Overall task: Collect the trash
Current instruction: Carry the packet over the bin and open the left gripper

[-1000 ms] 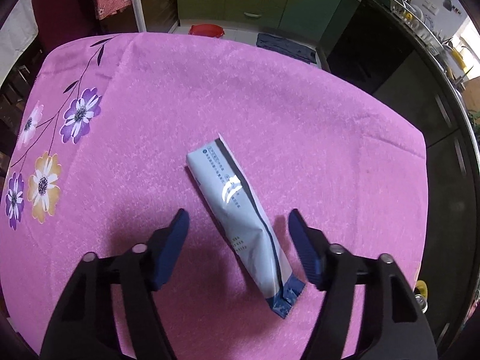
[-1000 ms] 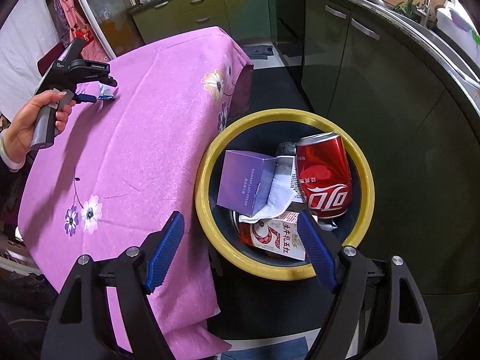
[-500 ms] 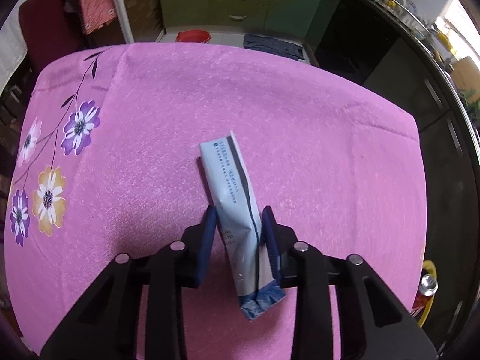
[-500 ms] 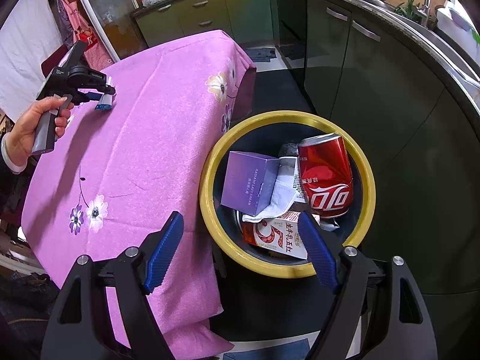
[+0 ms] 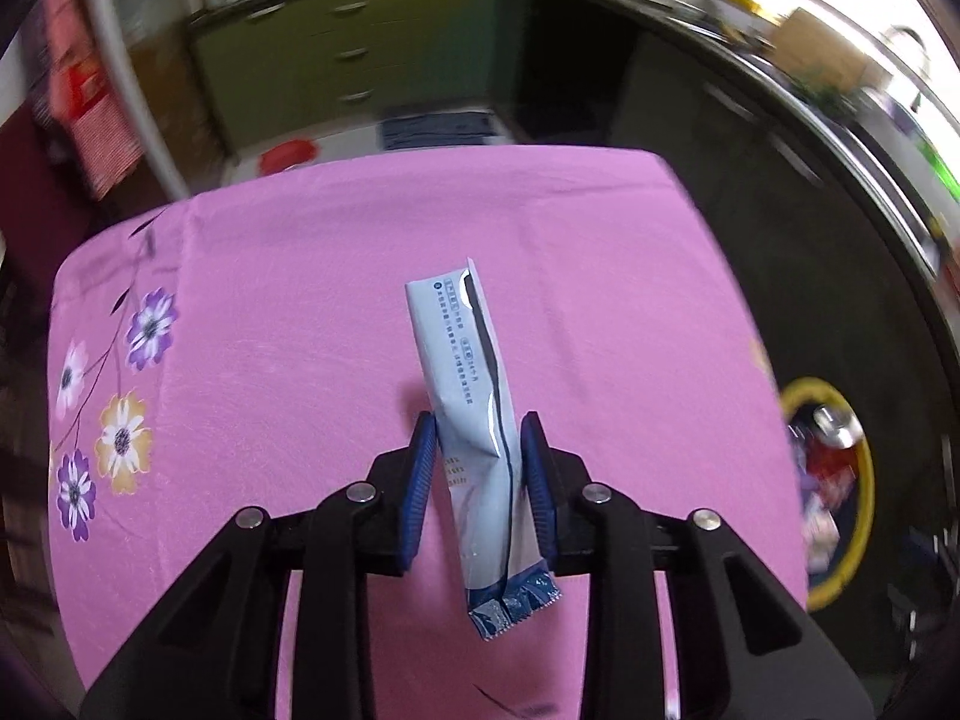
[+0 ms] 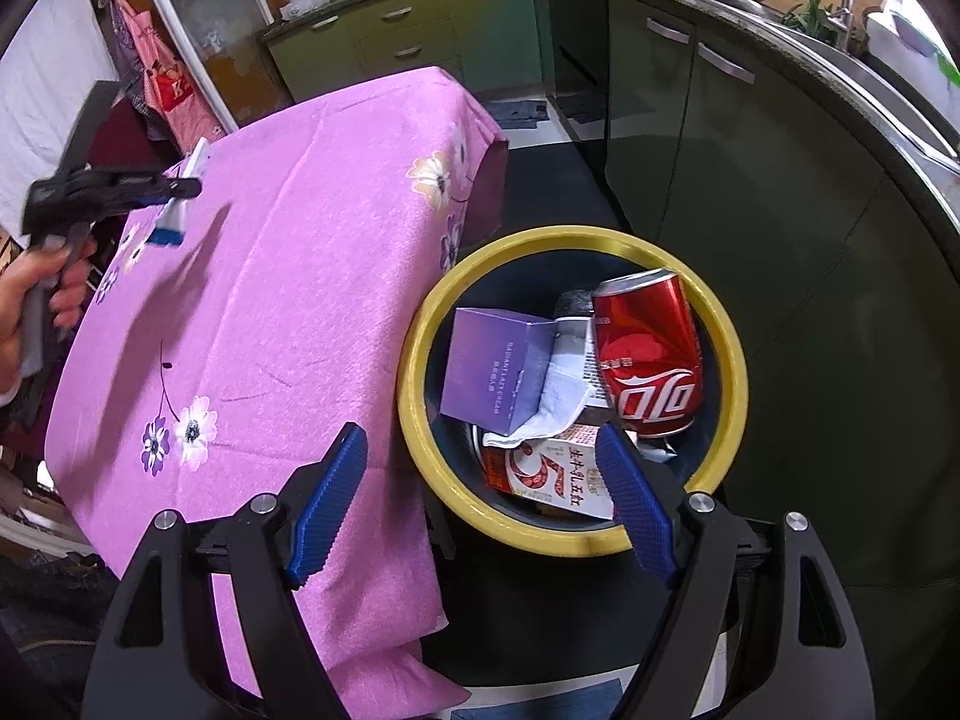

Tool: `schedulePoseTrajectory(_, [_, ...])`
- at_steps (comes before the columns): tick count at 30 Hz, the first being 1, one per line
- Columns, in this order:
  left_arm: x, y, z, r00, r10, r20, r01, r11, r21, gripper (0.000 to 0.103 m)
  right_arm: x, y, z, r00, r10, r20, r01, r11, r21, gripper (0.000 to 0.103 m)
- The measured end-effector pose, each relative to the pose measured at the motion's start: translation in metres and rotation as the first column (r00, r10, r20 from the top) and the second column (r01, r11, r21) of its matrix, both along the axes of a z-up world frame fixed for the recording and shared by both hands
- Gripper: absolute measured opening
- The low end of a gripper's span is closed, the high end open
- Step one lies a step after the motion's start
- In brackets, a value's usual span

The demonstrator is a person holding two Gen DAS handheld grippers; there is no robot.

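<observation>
Pink-clothed counter [image 5: 312,312] lay below; left tongs [image 5: 477,468] pinched the light, crinkly wrapper [image 5: 474,396] midway, right tongs [image 6: 480,498] gaped empty.

pink floral tablecloth [image 5: 600,276], yellow-rimmed bin [image 6: 420,354]

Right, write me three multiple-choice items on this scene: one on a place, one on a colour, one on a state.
1. Where is the red can?
A. on the tablecloth
B. in the bin
C. in the right gripper

2. What colour is the bin rim?
A. yellow
B. white
C. red

3. The left gripper is:
A. wide open
B. empty
C. shut on the wrapper

Answers: 1 B, the can lies among the trash inside the rim. 2 A, a yellow ring tops the dark bin. 3 C, both pads press the pale blue wrapper above the tablecloth; the right gripper is open.
</observation>
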State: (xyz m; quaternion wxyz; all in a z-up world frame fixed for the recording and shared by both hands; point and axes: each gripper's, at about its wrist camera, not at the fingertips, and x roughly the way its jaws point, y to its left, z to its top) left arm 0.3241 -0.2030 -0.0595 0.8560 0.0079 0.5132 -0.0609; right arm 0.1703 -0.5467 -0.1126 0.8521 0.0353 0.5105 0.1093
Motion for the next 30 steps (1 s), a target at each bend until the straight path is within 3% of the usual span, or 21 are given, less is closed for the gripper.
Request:
schedulePoseTrajectory(4, [-0.025,-0.038,0.016,0.991,-0.136,0.016,0.136,0.991,-0.013,0.028,-0.006,-0.01,0.002,0.999,-0.039,0.005,0.039,0.999,-0.004,0.078])
schedulePoseTrajectory(7, [-0.042,-0.076,0.029,0.967,-0.254,0.023,0.255,0.967,-0.031,0.028,-0.013,-0.022,0.003,0.997,-0.076,0.005,0.076,0.997,-0.007,0.078])
schedulePoseTrajectory(15, [-0.068,-0.194,0.033,0.866,-0.5,0.004,0.498,0.861,-0.098,0.028,-0.034,-0.048,0.005,0.988,-0.152,0.005,0.152,0.988,0.006,0.078])
schedulePoseTrajectory(19, [-0.078,-0.239,0.018,0.825,-0.565,-0.023,0.558,0.82,-0.127,0.028,-0.048,-0.06,0.006,0.982,-0.187,0.002,0.187,0.982,0.004,0.078])
schedulePoseTrajectory(23, [-0.083,-0.276,-0.002,0.804,-0.593,-0.042,0.584,0.801,-0.135,0.028,-0.059,-0.072,0.009,0.975,-0.224,0.009,0.224,0.975,0.009,0.078])
schedulePoseTrajectory(30, [-0.08,-0.303,-0.036,0.808,-0.586,-0.059,0.578,0.808,-0.113,0.03,-0.075,-0.079,0.013,0.967,-0.253,0.012,0.253,0.967,0.009,0.078])
